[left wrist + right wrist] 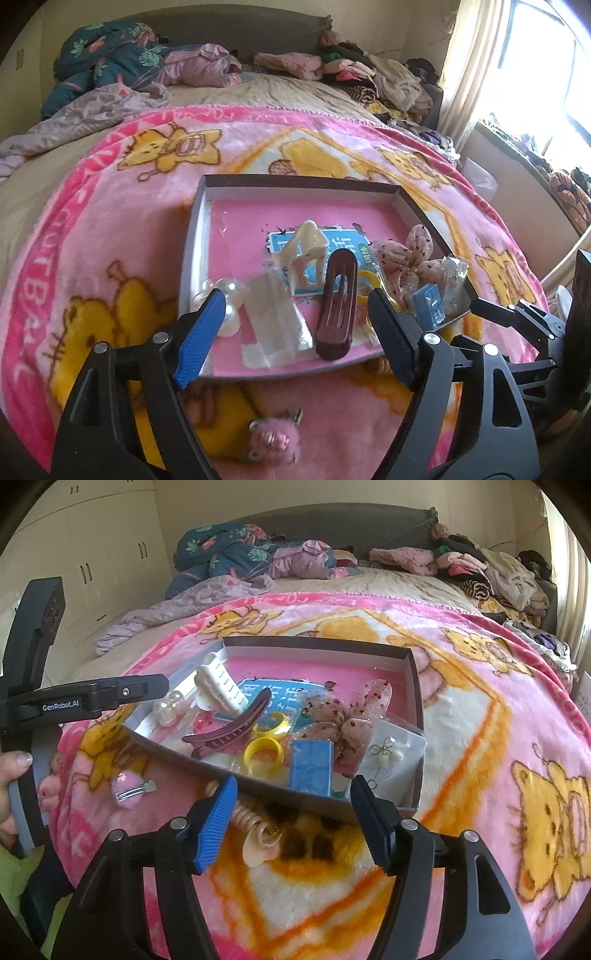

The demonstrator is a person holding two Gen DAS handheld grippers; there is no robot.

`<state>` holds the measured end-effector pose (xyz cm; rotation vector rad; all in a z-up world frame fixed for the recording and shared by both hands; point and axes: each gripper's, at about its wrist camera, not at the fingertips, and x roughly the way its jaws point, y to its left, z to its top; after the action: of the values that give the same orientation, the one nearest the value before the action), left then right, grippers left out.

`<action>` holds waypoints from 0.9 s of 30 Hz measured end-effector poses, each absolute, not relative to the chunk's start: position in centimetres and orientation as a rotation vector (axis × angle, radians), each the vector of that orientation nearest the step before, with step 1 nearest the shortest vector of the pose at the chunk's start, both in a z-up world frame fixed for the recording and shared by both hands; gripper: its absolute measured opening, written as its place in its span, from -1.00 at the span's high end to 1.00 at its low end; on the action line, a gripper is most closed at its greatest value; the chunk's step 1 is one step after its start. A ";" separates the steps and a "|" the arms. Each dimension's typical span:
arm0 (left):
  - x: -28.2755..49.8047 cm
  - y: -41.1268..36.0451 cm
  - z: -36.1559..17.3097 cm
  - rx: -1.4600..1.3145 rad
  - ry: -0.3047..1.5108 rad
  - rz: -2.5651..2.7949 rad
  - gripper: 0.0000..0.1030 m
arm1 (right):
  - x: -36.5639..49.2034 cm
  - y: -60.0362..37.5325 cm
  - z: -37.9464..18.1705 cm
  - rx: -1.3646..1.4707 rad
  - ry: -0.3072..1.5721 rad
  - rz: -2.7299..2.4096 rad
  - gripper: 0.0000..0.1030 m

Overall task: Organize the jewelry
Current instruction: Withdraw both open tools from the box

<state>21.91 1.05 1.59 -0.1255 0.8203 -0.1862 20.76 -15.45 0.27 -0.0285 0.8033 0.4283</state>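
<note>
A shallow brown box (295, 180) with a pink floor lies on the blanket and holds a maroon hair clip (337, 302), a cream claw clip (306, 251), pearls (229, 295), yellow rings (263, 755), a blue packet (309, 766), a sheer bow (341, 716) and an earring card (388, 755). My left gripper (295, 301) is open and empty over the box's near edge. My right gripper (293, 788) is open and empty above a beige spiral hair tie (258, 834) lying outside the box. A pink fluffy clip (129, 794) lies on the blanket; it also shows in the left wrist view (273, 439).
The box rests on a pink cartoon blanket (480, 738) on a bed. Piles of clothes (480, 568) and a floral quilt (221, 554) lie at the far end. A window (546, 55) is at the right, wardrobes (92, 554) at the left.
</note>
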 end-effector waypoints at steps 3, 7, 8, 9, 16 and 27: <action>20.9 1.6 1.9 -0.130 0.809 -0.177 -0.50 | 20.3 -15.2 0.6 -0.033 0.799 0.434 -0.29; 19.9 2.1 2.3 -0.136 0.800 -0.167 -0.54 | 19.5 -14.8 0.9 -0.040 0.792 0.439 -0.33; 19.6 2.2 2.4 -0.137 0.797 -0.165 -0.55 | 19.3 -14.7 1.0 -0.041 0.791 0.441 -0.35; 19.4 2.3 2.4 -0.137 0.795 -0.163 -0.55 | 19.1 -14.6 1.1 -0.044 0.790 0.442 -0.36; 17.5 2.9 2.8 -0.134 0.782 -0.143 -0.61 | 18.0 -13.8 1.3 -0.061 0.786 0.461 -0.39; 15.2 4.1 1.5 -0.139 0.803 -0.103 -0.67 | 16.8 -12.7 0.5 -0.080 0.803 0.490 -0.40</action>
<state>15.25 4.13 1.52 -0.1388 0.8033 -0.1031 16.81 -12.73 0.54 -0.0797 0.8029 0.4901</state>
